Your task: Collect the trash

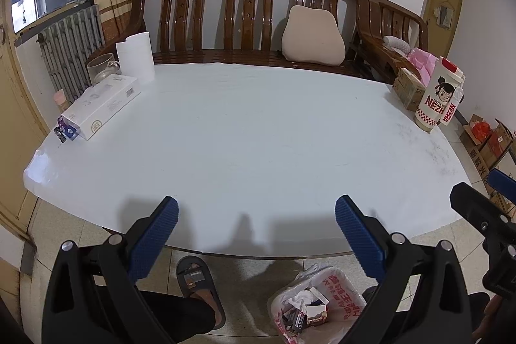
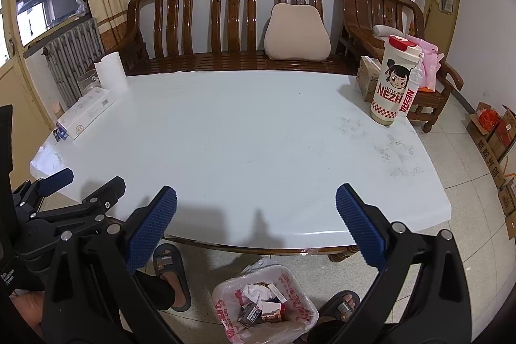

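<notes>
A white plastic trash bag [image 1: 317,303] with red print stands open on the floor below the table's near edge, holding crumpled paper and small cartons; it also shows in the right wrist view [image 2: 264,302]. My left gripper [image 1: 256,226] is open and empty above the white table's [image 1: 245,137] near edge. My right gripper [image 2: 256,215] is open and empty over the same edge [image 2: 251,131]. Each gripper shows at the other view's side: the right one [image 1: 483,199], the left one [image 2: 87,182].
On the table: a white box [image 1: 101,105], a paper roll [image 1: 135,57], a glass jug [image 1: 100,66], a Nezha cup [image 1: 438,95], a carton [image 1: 408,87]. A wooden bench [image 1: 245,21] stands behind. A person's slippered feet [image 2: 171,273] flank the bag. Cardboard boxes [image 2: 493,131] sit right.
</notes>
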